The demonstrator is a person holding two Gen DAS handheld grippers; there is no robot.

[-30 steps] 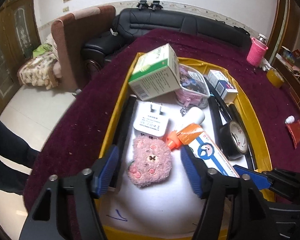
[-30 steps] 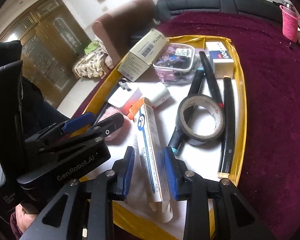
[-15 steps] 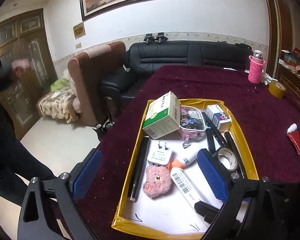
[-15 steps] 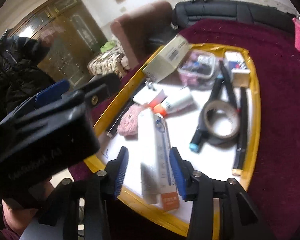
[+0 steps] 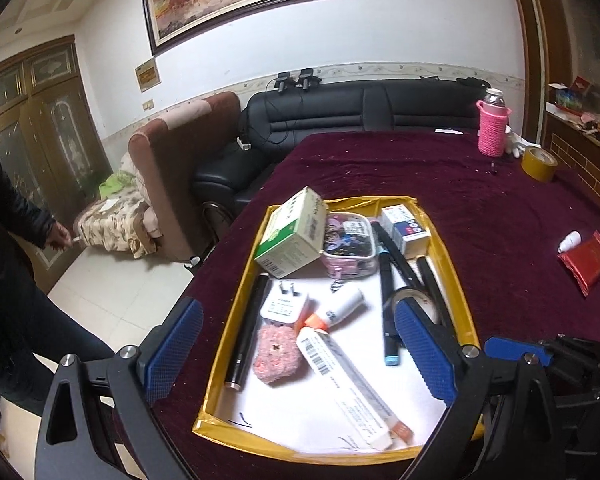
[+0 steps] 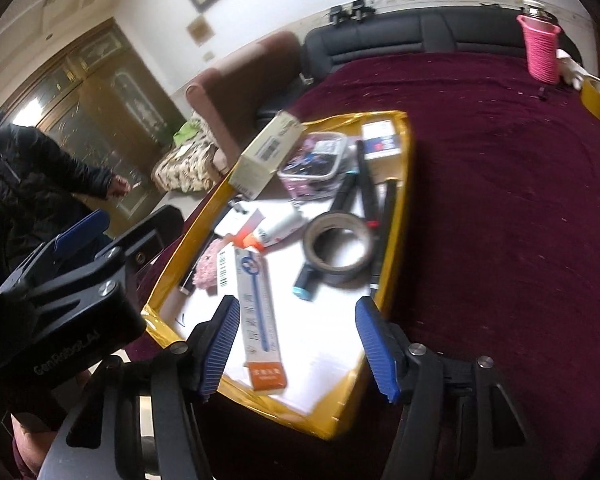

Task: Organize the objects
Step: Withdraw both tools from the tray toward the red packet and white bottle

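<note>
Toothpaste box (image 6: 256, 312) lay flat in the yellow tray (image 5: 456, 276) on the table (image 5: 500, 200), beside the pink plush (image 5: 276, 354). I saw both my left tongs (image 5: 300, 356) and right tongs (image 6: 298, 344) spread apart, gripping nothing.

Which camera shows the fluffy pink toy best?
The left wrist view. There the pink plush toy lies in plain sight on the white tray floor, with its little face showing, between the black pen and the long white box. In the right wrist view only a blurry pink edge peeks out beside that box.
</note>
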